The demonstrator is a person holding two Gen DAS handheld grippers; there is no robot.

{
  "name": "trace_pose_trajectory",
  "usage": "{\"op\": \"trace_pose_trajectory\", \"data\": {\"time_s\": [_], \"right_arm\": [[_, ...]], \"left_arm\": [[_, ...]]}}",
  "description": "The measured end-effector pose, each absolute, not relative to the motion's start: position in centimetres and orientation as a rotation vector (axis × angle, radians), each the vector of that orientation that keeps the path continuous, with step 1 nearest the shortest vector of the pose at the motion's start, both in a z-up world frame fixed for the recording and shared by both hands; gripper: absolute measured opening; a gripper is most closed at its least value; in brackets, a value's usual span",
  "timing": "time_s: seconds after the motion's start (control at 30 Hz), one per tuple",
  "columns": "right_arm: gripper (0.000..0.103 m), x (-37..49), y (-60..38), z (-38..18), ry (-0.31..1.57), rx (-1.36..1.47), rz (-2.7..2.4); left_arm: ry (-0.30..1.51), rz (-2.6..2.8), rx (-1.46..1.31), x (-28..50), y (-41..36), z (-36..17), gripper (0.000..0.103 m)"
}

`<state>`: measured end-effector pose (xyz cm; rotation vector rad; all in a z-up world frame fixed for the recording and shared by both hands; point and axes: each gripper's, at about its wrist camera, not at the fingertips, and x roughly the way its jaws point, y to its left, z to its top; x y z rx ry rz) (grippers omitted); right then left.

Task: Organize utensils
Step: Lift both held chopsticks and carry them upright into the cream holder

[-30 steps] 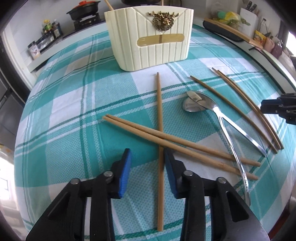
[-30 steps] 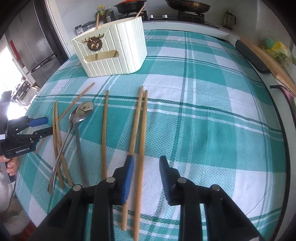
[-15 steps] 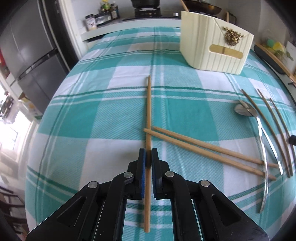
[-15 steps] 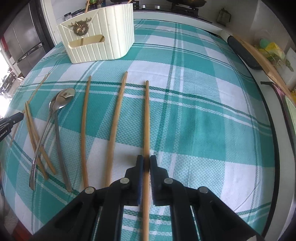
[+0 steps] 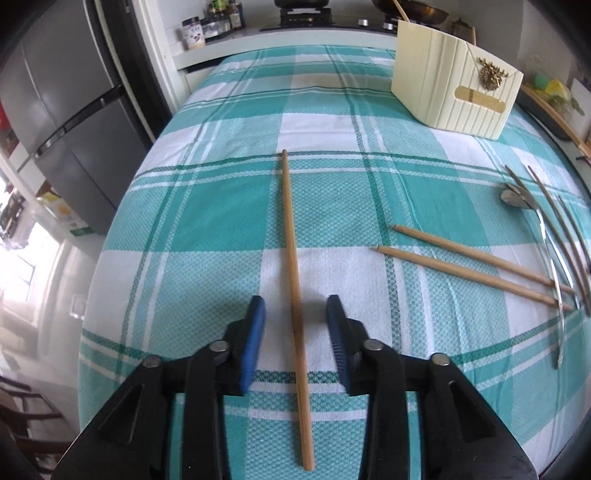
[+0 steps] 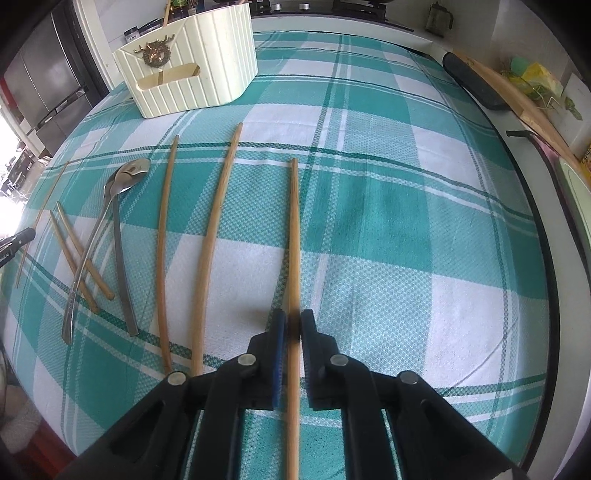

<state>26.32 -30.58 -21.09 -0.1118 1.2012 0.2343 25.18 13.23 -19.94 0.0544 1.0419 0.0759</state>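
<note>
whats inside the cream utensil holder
Little shows. In the right wrist view a wooden stick pokes above the rim of the cream utensil holder, and something tan shows through its front slot. The walls cover the rest of the inside.

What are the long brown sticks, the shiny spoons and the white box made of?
Chopsticks: probably bamboo or wood, matte tan with faint grain.
Spoons: likely polished steel, mirror-bright with reflections.
Box: seems plastic, cream and ribbed, though it could be glazed ceramic; its deer badge looks brassy metal.
</note>
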Motion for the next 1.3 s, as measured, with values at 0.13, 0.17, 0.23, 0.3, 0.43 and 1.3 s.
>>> {"op": "trace_pose_trajectory", "data": {"time_s": [0.13,0.17,0.23,0.3,0.43,1.3], "right_arm": [[0.027,27.1,-30.0,-21.2,1.228,-0.172,0.249],[0.027,27.4,-29.8,-21.3,1.230,-0.192,0.250],[0.027,28.0,-29.4,-21.4,1.237,-0.220,0.255],[0.027,28.9,-29.0,-21.3,1.247,-0.238,0.258],[0.027,31.3,-28.4,-21.4,1.273,-0.229,0.270],[0.006,27.8,-28.7,-6.2,0.816,-0.071,0.366]], "left_arm": [[1.074,0.029,0.045,27.1,14.0,-19.9,0.049],[1.086,0.017,0.038,27.8,14.2,-20.0,0.050],[1.101,-0.006,0.031,29.0,14.4,-20.0,0.050],[1.117,-0.024,0.036,30.3,14.6,-20.0,0.050],[1.154,-0.056,0.033,33.0,14.7,-20.0,0.047],[0.711,-0.223,-0.062,25.9,12.2,-3.6,0.004]]}}
